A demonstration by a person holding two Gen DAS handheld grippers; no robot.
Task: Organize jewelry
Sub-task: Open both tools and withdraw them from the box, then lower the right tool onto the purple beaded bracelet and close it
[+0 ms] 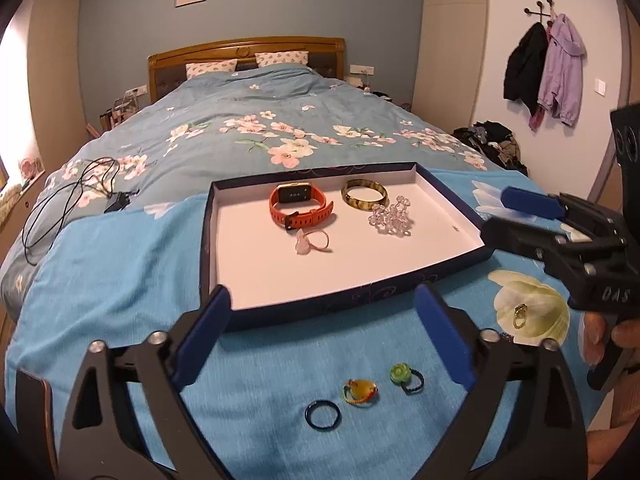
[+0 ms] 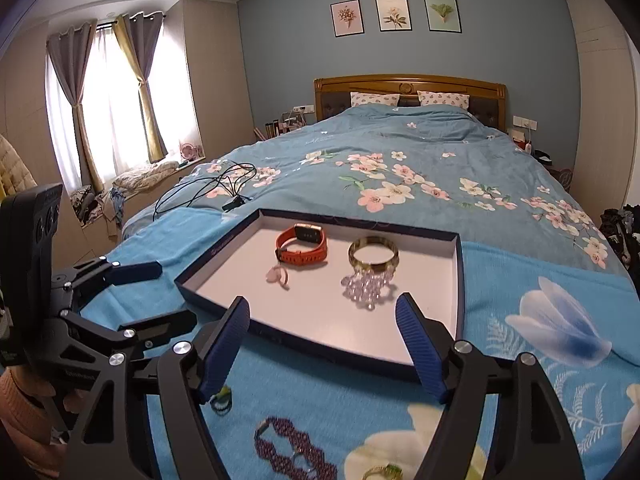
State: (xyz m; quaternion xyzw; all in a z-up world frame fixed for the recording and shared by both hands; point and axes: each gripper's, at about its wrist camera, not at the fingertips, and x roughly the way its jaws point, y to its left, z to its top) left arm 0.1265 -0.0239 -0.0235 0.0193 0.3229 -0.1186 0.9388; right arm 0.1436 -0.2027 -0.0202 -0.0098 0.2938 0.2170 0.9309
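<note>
Blue bedspread bears white-lined tray holding orange watch.

Black cable on floral duvet, three framed prints, curtained window, hung jackets.

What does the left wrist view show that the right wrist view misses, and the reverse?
Only the left wrist view: a dark blue ring, a yellow charm and coats on wall hooks.
Only the right wrist view: a purple beaded bracelet and a curtained window.
Both: the tray holding the orange watch, bangle, crystal beads and pink ring; both tools open and empty.
</note>
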